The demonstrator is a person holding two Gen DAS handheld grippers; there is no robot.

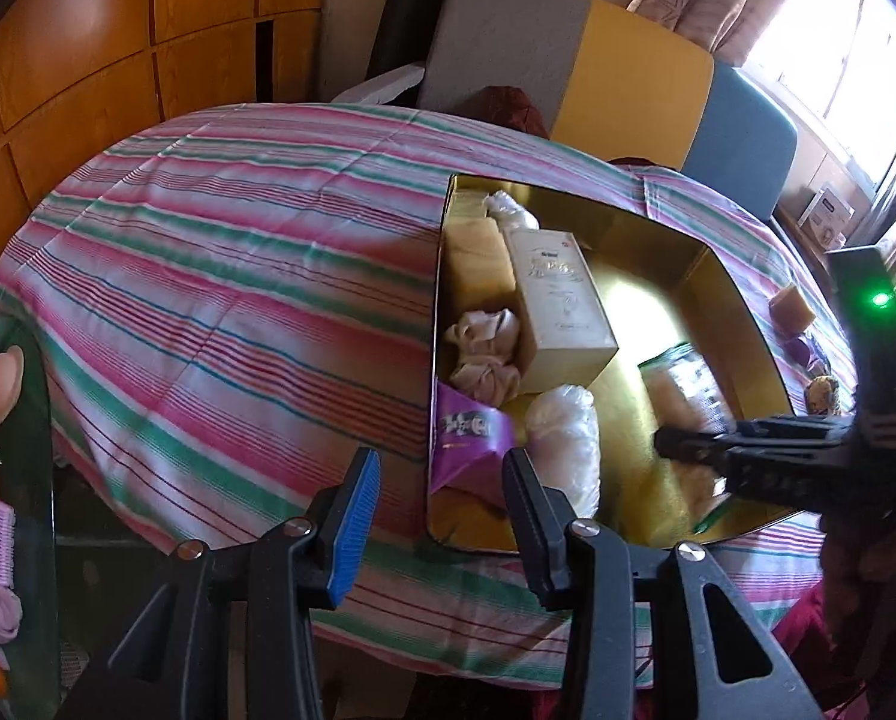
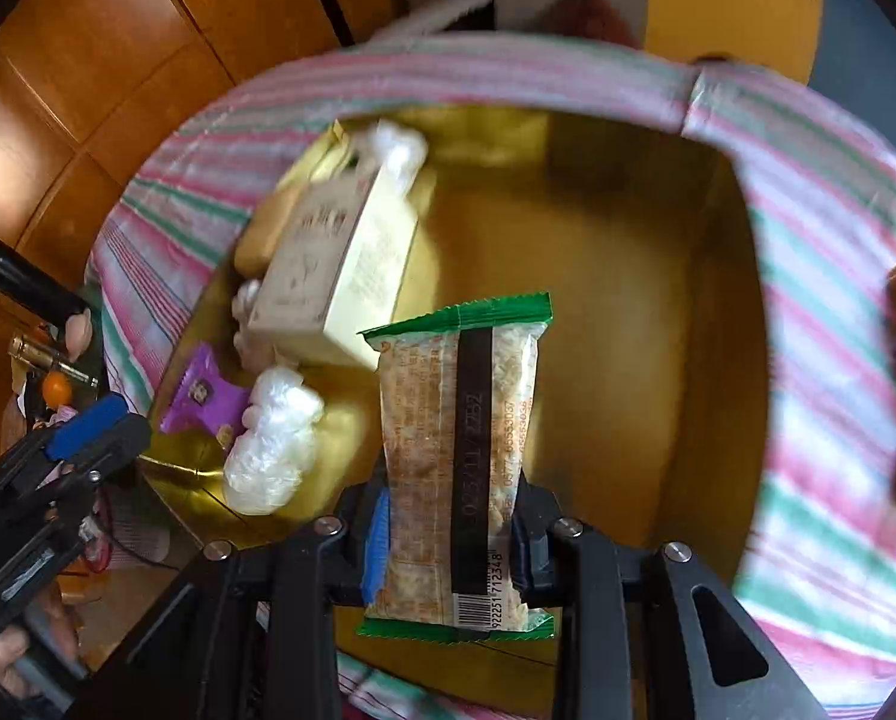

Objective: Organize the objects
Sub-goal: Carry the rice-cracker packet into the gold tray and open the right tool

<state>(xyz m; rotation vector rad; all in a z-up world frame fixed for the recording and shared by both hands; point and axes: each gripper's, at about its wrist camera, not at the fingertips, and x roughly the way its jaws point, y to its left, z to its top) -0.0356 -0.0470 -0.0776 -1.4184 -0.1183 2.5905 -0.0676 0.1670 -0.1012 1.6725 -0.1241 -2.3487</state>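
Note:
A gold box (image 2: 712,312) lies open on the striped cloth. In it are a cream carton (image 2: 334,276), a white plastic bag (image 2: 274,450) and a purple packet (image 2: 205,396). My right gripper (image 2: 448,546) hangs over the box's open middle, shut on a clear snack packet with green ends (image 2: 460,450). The left wrist view shows the same box (image 1: 742,324), the carton (image 1: 559,300) and my right gripper (image 1: 688,450), blurred, reaching in from the right. My left gripper (image 1: 442,516) stands open above the box's near left corner, nothing between its fingers.
Small brown and purple items (image 1: 793,303) lie on the cloth right of the box. A glass side table (image 1: 34,420) at the left holds oranges and a pink comb. Grey, yellow and blue chair backs (image 1: 628,72) stand behind the table, with wooden cabinets (image 1: 118,48) beyond.

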